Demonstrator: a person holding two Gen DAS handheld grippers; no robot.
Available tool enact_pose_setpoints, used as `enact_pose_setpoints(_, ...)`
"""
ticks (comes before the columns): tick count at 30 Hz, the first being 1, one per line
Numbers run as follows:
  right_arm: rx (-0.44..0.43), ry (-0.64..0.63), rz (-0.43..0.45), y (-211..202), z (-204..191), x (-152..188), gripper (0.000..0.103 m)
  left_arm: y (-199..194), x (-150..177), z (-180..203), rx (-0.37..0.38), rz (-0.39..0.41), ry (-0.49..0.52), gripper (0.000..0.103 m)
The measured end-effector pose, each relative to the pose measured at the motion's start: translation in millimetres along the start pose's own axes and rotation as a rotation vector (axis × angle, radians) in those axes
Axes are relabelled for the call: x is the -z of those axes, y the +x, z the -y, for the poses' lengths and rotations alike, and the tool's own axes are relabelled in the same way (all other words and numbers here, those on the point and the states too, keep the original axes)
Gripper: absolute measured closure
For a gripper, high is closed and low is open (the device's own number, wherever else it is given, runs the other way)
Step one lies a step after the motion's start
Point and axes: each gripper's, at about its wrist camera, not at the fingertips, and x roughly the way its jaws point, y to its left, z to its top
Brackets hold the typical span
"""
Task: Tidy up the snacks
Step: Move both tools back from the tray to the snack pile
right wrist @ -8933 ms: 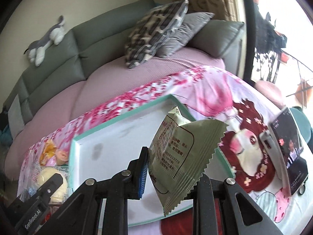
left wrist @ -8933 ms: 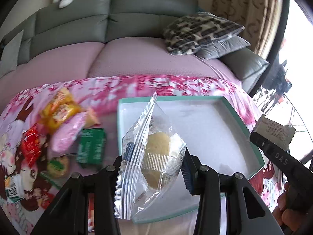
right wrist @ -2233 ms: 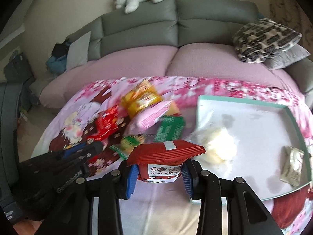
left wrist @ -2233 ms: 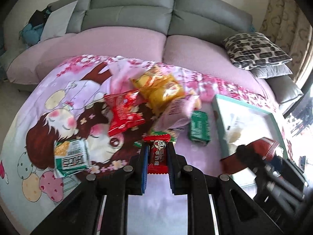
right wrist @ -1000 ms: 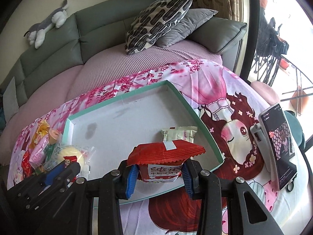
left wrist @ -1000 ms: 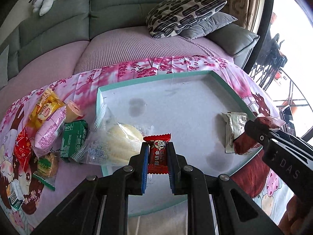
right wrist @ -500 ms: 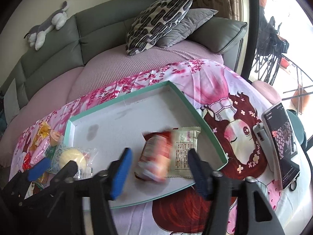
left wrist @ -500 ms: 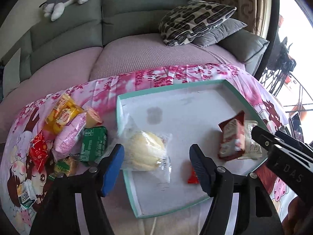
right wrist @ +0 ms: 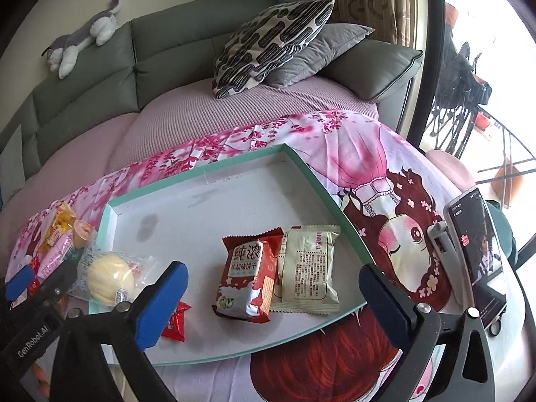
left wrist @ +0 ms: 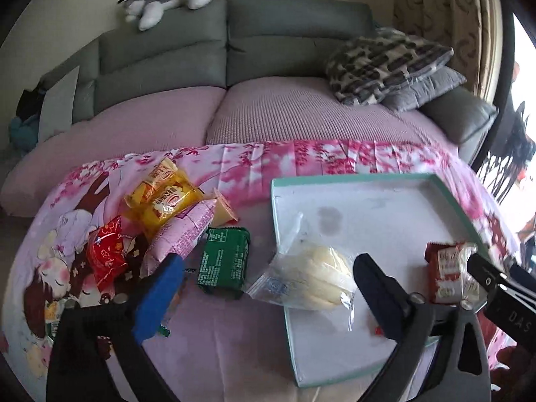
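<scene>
A white tray with a teal rim lies on the pink cloth. In it lie a bun in a clear bag, a red biscuit pack, a pale green pack and a small red candy. My left gripper is open and empty, over the tray's left edge. My right gripper is open and empty, above the red pack. Loose snacks lie left of the tray: a green pack, a pink pack, yellow packs and a red pack.
A grey sofa with patterned cushions and a plush toy stands behind the table. A phone on a stand sits at the table's right edge. The window and a railing are at the far right.
Both grippers opened and let go: the red biscuit pack and the small red candy now lie in the tray. The left gripper has swung left toward the loose snacks.
</scene>
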Motion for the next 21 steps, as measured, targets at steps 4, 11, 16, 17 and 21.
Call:
enact_pose_setpoints(4,-0.029,0.004,0.025,0,-2,0,0.000,-2,-1,-11,-0.011,0.028,-0.043,0.001)
enact_pose_setpoints(11,-0.096,0.004,0.053,0,-11,-1,0.000,-6,1,-27,-0.028,0.077,-0.084,0.000)
enact_pose_setpoints(16,-0.143,-0.015,0.052,2,-21,1,0.000,-11,2,-44,-0.060,0.119,-0.133,0.000)
enact_pose_setpoints(17,-0.154,-0.015,0.051,2,-23,2,0.000,-11,3,-48,-0.062,0.118,-0.144,0.000)
enact_pose_setpoints(21,-0.170,-0.030,0.056,0,-32,2,0.000,-13,6,-62,-0.059,0.114,-0.179,0.000)
